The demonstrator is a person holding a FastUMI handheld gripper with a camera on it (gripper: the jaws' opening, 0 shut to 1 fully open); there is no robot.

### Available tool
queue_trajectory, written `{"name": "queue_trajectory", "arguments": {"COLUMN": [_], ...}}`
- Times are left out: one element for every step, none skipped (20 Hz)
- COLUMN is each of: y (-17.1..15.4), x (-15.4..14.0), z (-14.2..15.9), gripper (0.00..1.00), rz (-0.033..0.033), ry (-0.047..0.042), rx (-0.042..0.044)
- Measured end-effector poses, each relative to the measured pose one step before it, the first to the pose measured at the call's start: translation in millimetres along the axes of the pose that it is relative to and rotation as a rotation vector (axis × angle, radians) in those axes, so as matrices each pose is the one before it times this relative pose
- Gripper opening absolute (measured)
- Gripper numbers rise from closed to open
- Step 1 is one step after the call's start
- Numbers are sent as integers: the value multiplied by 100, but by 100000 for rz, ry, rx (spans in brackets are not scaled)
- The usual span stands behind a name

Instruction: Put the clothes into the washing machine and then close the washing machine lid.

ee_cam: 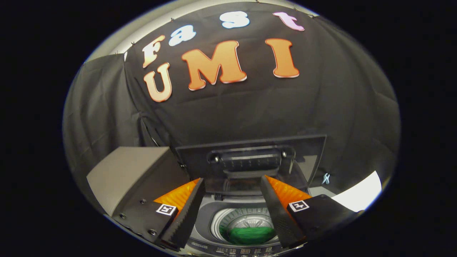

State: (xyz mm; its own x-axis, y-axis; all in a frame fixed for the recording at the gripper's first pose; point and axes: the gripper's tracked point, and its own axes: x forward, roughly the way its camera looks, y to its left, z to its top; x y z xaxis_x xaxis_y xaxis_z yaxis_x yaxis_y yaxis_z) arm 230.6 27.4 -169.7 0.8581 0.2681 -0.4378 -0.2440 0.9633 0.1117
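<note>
A small grey top-loading washing machine sits below and between my fingers. Its dark lid stands upright at the back, its handle facing me just beyond the fingertips. Green clothes lie inside the round drum. My gripper hovers above the drum, open, with nothing between the two black fingers that have orange sides. The fingertips stand close in front of the raised lid, apart from it.
A grey box-like surface stands left of the machine. A white surface lies to the right. The machine's control panel runs along its near edge. Black cloth walls close the booth behind.
</note>
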Motion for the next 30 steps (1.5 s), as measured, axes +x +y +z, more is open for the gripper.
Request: {"name": "queue_trajectory", "arguments": {"y": [450,199,-350,-309,-95,-24,-76,-482,-451,-559,-532,-536,-379,-150,80,185,-6,-120,-192,-471,148,27,148,-222,88,120,-68,-53,19,20], "x": [-47,93,852,707,873,958,1231,1496,1455,1643,1538,1495,1228,1270,1062,1071,760,675,649,265,-276,542,-826,-422,-272,-380,-492,-449,-566,-754], "z": [1204,1254,1090,985,878,730,832,618,430,203,34,-204,-219,-376,-432,-497,-593,-626,-726,273,-132,-278,-129,-218,-116,-177,-135,-65,-294,-334], "gripper": [99,99,99,98,98,99,99,99,99,99,99,99,99,99,99,99,99,99,99,99,99,99,99,99,99,99,99,100,100,100], "rz": [438,-357,-1283,-1745,-874,-533,-331,-1417,-1330,-2231,-1527,-2102,-1172,-836,98,-47,-506,-243,-526,-3256,1052,-211,128,214,217,83,-216,-647,-188,-39], "ry": [-1031,-1121,-1340,-692,-127,245,-772,510,23,1317,1140,1591,1764,1815,1591,1827,2506,2250,2779,-542,815,-959,-360,-691,-609,-548,-969,-1114,-625,-482], "rx": [33,-63,-240,-235,-236,-8,339,70,-119,-647,-1386,-1751,-1703,-934,-229,-121,-226,285,413,-2553,275,-480,-152,151,19,-471,225,759,327,127]}}
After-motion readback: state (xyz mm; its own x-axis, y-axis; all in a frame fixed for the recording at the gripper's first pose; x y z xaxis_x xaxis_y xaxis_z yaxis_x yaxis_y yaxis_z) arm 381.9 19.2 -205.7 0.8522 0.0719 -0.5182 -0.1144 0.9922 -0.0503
